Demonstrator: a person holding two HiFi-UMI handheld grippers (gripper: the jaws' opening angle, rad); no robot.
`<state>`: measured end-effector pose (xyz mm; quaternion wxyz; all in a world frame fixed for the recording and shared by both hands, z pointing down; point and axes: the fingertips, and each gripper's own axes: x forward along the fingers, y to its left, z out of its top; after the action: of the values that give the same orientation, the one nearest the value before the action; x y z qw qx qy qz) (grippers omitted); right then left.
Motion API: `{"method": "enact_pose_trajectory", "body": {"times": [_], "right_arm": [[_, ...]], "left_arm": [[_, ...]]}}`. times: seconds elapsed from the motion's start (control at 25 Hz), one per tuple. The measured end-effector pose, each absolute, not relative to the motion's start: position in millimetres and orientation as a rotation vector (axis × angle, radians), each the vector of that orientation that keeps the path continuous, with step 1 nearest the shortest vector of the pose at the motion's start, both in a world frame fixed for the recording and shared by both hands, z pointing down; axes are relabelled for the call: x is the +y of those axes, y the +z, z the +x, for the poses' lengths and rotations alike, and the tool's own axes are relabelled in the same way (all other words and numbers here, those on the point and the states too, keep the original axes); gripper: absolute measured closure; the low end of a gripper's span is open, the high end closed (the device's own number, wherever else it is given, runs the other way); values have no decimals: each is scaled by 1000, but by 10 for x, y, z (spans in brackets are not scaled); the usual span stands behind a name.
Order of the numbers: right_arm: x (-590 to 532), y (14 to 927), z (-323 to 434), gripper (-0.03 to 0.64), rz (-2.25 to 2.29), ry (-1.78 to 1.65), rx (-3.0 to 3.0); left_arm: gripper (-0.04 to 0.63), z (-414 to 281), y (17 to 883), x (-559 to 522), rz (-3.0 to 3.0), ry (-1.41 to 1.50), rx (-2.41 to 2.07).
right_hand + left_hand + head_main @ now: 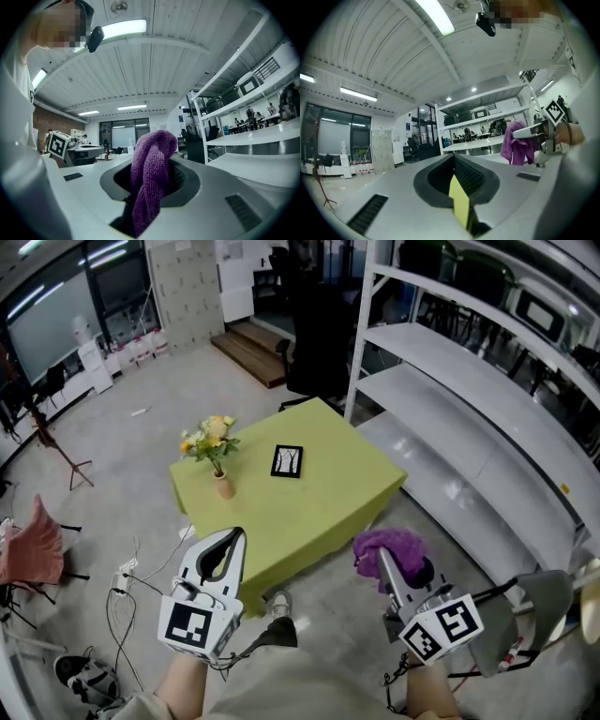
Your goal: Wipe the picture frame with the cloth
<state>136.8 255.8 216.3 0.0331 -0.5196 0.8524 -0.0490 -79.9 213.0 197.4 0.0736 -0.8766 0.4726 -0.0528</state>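
The black picture frame (286, 461) lies flat on the yellow-green table (309, 521), well ahead of both grippers. A vase of flowers (216, 454) stands to its left. My right gripper (383, 558) is held up in the air short of the table's near corner, shut on a bunched purple cloth (390, 545) that hangs out of the jaws (149, 180). My left gripper (234, 534) is also raised, over the table's near edge, shut with nothing in it. From the left gripper view, the cloth (517, 143) shows at the right.
A white shelving rack (469, 399) runs along the table's right side. A black office chair (314, 348) and wooden steps (251, 348) are behind the table. A pink chair (33, 549) and floor cables (127, 582) lie to the left.
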Motion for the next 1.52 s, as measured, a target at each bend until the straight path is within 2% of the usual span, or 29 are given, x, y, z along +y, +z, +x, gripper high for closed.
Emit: {"method": "enact_pose_trajectory", "body": {"times": [0.64,0.96,1.52], "right_arm": [[252,2327,702,509,-1664,-279,2704],[-509,2595,529,509,-1682,-338,2752],[-2074,3487,433,508,-1480,-420,3018]], "left_arm": [[588,-1025,2413,-39,-2791,-254,1281],[588,-1008,2776,-694,-2882,-292,1254],[588,-610,3838,-1769,-2944,-562,1347]]}}
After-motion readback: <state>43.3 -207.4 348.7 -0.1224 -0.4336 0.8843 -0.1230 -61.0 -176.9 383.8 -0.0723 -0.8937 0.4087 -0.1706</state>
